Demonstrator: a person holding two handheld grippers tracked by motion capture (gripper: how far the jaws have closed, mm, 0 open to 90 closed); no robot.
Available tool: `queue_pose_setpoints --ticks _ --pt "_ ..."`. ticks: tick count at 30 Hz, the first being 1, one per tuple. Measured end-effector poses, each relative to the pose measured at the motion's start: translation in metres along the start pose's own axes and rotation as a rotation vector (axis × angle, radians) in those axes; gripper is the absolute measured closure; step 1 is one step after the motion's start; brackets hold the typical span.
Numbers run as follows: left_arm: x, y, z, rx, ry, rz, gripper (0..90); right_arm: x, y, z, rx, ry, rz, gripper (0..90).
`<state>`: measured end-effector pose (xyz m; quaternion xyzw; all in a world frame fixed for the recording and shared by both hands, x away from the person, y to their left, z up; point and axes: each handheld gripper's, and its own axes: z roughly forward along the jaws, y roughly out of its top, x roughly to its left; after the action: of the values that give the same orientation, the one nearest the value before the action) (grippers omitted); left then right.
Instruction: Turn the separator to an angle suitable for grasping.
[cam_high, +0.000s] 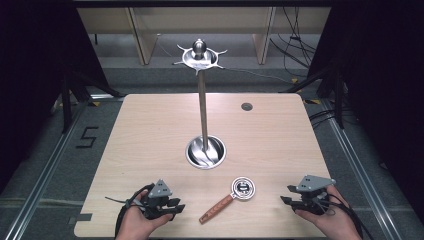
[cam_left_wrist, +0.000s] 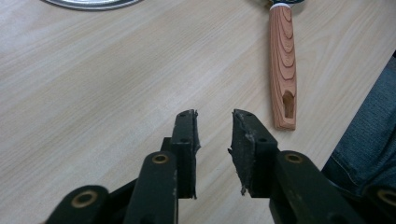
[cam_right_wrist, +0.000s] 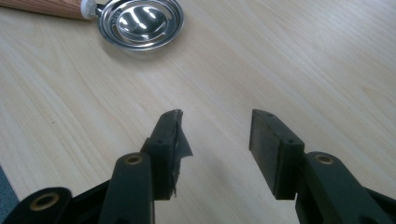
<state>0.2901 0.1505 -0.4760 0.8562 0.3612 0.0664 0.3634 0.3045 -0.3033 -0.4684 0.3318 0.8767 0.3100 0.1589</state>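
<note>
Wood and polished steel on my desk (cam_high: 150, 130)

I see matt pale woodgrain, a ladle (cam_high: 243, 188) with glossy metal bowl and smooth reddish wooden handle, a mirror-bright steel stand (cam_high: 202, 115), and frayed black pads (cam_left_wrist: 243, 135).

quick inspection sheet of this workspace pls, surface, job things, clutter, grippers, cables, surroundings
surface: light wood table, with a small dark round cap near its far edge
job's things: utensil with a wooden handle and a round steel head lying flat between the grippers; steel hook stand upright at centre, hooks bare
clutter: nothing seen
grippers: left gripper and right gripper both open, holding nothing, low at the near edge
cables: black cable trails from the left gripper; more on the floor at far right
surroundings: dark curtains, grey floor, floor rails
</note>
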Motion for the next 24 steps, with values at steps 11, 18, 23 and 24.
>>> queue_pose_setpoints --ticks 11,18,23,24 --pt "-0.021 0.005 0.003 0.037 -0.068 0.06 88.7 0.001 -0.001 0.001 0.018 -0.004 0.009 56.8" --pt "-0.055 0.018 0.013 0.033 -0.205 0.118 89.0 0.002 0.0 0.002 0.026 0.006 0.014 56.2" --pt "-0.08 0.023 0.035 0.149 -0.229 0.234 89.1 0.004 0.001 0.003 0.015 0.004 0.008 55.9" --pt "-0.083 0.025 0.04 0.176 -0.217 0.255 89.1 0.003 0.001 0.003 0.018 0.005 0.001 55.8"
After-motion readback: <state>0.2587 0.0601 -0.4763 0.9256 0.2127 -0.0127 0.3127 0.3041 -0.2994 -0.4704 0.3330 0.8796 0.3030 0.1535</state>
